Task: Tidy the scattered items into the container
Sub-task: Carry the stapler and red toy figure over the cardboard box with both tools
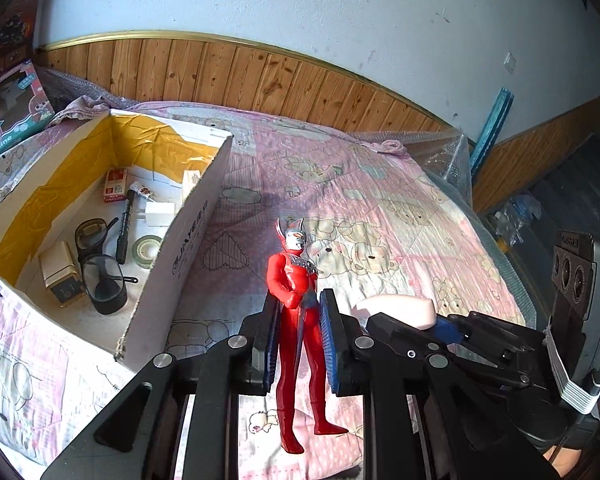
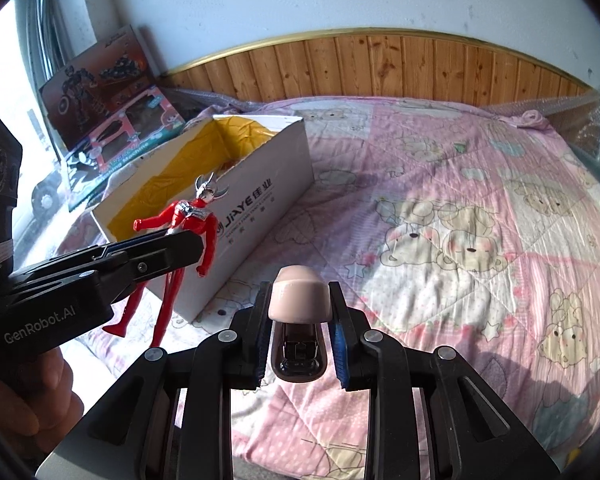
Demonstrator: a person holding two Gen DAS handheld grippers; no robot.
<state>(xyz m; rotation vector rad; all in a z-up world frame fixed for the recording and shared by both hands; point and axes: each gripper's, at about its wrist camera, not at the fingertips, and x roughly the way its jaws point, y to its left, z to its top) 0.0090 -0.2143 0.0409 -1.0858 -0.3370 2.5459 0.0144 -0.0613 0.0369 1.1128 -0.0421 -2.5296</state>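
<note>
1. My left tool (image 1: 298,340) is clamped across the hips of the red plastic hero figure with a silver horned head (image 1: 298,312), which hangs clear above the pink cartoon-print quilt on the bed (image 1: 380,208), just to the right of the box.
2. My right tool (image 2: 298,332) is closed on the sides of the pale pink plastic stapler (image 2: 300,304), nose pointing forward, also lifted off the quilt and farther from the box.
3. To do this step well, I judge I should carry the figure left over the near wall of the open white cardboard box lined with yellow tape (image 1: 188,240), lower it until its feet are inside, then let go; its long legs could catch the rim if I go in too low.
4. I would bring the stapler second, so that my two tools do not crowd each other at the opening.
5. The box already holds dark safety goggles (image 1: 100,264), a black marker pen (image 1: 125,226), a roll of greenish tape (image 1: 147,249), a small red packet (image 1: 115,186), a beige rectangular block (image 1: 60,274) and a few white pieces I cannot identify.
6. There is bare floor at the near end of the box, so I would aim there.
</note>
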